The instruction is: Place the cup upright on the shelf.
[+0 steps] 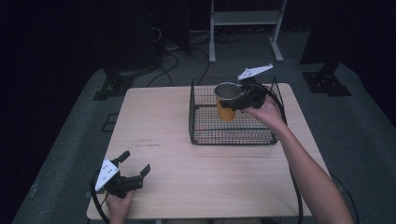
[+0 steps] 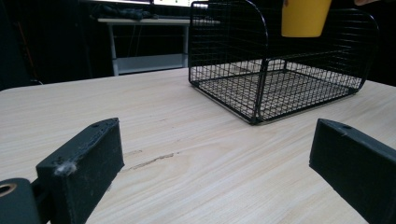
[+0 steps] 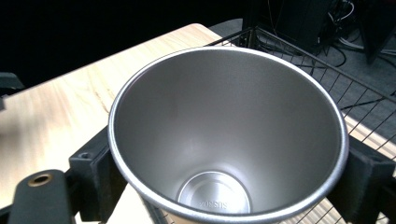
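Note:
A yellow metal cup (image 1: 227,101) with a steel inside hangs upright above the black wire basket (image 1: 201,135), held by my right gripper (image 1: 239,99), which is shut on it just below the rim. In the right gripper view the cup's steel bowl (image 3: 229,135) sits between the two jaws. From the left gripper view the cup's yellow base (image 2: 304,17) shows above the basket (image 2: 261,70). My left gripper (image 1: 134,163) stands open near the table's front left corner, with nothing between its jaws.
The basket stands on the back right part of the wooden table (image 1: 163,121). A white metal stand (image 1: 245,18) and cables lie on the dark floor behind the table. Bare tabletop lies between the left gripper and the basket.

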Motion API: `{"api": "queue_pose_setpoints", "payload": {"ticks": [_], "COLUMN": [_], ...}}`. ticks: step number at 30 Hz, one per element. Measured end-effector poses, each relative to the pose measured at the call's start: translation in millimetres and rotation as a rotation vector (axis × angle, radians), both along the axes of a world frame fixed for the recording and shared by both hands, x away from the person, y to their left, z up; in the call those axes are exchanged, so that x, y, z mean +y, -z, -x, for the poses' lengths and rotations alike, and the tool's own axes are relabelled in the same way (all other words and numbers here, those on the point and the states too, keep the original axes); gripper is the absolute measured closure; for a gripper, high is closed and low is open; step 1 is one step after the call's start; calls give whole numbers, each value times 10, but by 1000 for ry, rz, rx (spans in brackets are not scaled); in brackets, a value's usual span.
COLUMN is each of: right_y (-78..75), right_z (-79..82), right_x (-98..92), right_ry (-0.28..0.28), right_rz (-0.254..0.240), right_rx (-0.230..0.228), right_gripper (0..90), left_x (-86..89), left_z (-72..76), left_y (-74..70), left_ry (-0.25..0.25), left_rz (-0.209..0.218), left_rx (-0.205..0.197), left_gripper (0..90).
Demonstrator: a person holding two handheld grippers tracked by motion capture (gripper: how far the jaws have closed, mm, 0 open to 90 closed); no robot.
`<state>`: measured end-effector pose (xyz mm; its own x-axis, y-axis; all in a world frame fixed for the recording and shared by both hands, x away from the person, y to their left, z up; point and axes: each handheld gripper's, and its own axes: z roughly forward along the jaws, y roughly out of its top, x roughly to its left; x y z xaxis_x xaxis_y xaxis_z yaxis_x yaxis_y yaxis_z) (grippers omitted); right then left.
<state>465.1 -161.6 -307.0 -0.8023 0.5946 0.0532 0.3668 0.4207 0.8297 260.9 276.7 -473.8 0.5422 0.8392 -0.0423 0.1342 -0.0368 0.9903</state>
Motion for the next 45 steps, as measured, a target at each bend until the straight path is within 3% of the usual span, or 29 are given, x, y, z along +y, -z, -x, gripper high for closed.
{"api": "queue_pose_setpoints", "payload": {"ticks": [4,7,12,21,45], "right_y": [19,44,111,395,793], "right_z": [-85,-137,-227,-444,-654], "right_x": [35,72,80,97,198], "right_ry": [-9,-14,-18,2,35], "right_rz": [-14,15,6,21,99], "right_rx": [14,6,18,81,130], "right_gripper": [127,127,127,125,125], "left_x": [8,8,10,10,15], "left_z": [0,2,1,1,0], "left_y": [0,1,0,-1,-1], "left_ry": [0,-3,-2,1,2], "left_rz": [3,2,3,2,5], "left_rx": [0,0,-3,-2,-4], "left_gripper": [22,22,22,22,22]}}
